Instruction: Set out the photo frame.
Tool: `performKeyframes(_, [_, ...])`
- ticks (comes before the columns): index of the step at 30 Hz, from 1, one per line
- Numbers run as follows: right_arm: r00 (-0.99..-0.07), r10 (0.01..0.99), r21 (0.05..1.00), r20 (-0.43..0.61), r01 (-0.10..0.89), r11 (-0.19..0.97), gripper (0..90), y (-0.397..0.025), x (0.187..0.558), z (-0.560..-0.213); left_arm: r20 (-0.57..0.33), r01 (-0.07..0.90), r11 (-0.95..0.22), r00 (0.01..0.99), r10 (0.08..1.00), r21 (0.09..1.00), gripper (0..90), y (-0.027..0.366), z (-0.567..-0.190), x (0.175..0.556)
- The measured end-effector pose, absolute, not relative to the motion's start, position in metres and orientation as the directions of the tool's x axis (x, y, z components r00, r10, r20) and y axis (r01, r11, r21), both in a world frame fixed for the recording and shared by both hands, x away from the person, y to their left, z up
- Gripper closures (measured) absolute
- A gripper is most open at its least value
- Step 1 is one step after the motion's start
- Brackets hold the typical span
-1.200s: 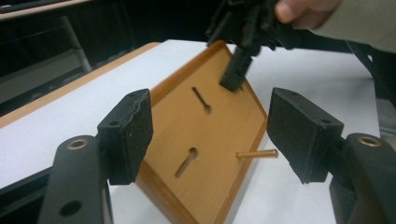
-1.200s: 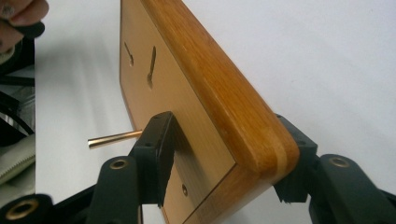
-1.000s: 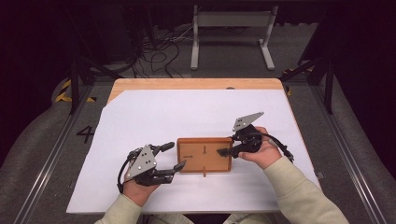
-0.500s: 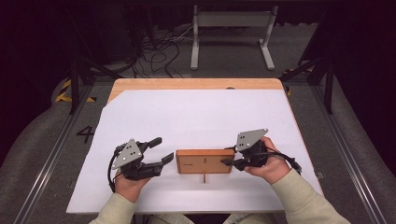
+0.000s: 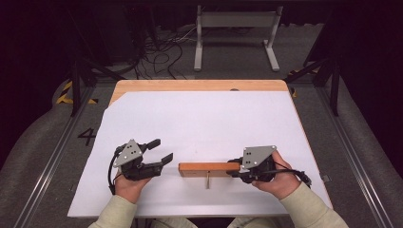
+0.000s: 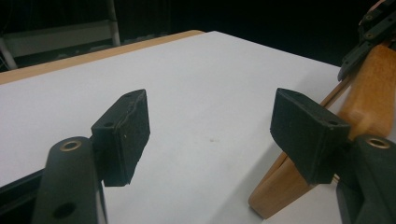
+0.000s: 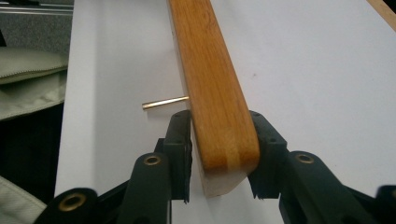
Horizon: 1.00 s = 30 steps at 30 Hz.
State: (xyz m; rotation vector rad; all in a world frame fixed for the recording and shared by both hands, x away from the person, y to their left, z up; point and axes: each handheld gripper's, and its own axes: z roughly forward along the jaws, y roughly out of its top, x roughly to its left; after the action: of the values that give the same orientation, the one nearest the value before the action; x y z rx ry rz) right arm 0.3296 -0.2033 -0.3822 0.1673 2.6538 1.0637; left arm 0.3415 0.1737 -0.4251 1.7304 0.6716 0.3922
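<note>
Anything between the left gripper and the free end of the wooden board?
Nothing visible. The left gripper is open beside the board's free end, with bare white table cover between them. The right gripper clamps the opposite end. A thin brass pin sticks out of the board's near side, off that path.

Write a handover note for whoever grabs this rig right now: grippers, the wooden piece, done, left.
Right hand-held gripper: shut on the end of the flat orange-brown wooden board, which stands on its long edge on the white table sheet.
Thin brass pin sticks out of the board's side.
Left hand-held gripper: open, empty, beside the board's free end.
Done: board tipped up on edge.
Left: probably take the free end with the left.
</note>
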Motion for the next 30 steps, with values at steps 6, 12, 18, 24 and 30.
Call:
performKeyframes(6, [-0.956,0.201,0.694,-0.212,-0.002,0.720,65.0,-0.204,0.322,-0.384,-0.082,0.231,-0.172,0.791,0.606,0.958,31.1,0.173,-0.424,0.341])
performKeyframes(12, [-0.956,0.227,0.711,-0.186,0.029,0.702,59.3,-0.206,0.316,-0.387,-0.070,0.226,-0.185,0.792,0.606,0.956,30.9,0.172,-0.425,0.341])
performKeyframes(18, [-0.950,0.284,0.748,-0.130,0.094,0.657,52.5,-0.217,0.314,-0.387,-0.073,0.229,-0.185,0.794,0.603,0.956,31.0,0.171,-0.425,0.340])
performKeyframes(24, [-0.934,0.340,0.758,-0.111,0.141,0.637,51.5,-0.238,0.306,-0.388,-0.070,0.226,-0.188,0.795,0.602,0.956,31.2,0.171,-0.425,0.341])
performKeyframes(30, [-0.923,0.383,0.761,-0.028,0.229,0.606,66.2,-0.254,0.302,-0.398,-0.069,0.232,-0.195,0.794,0.604,0.953,31.5,0.170,-0.425,0.342])
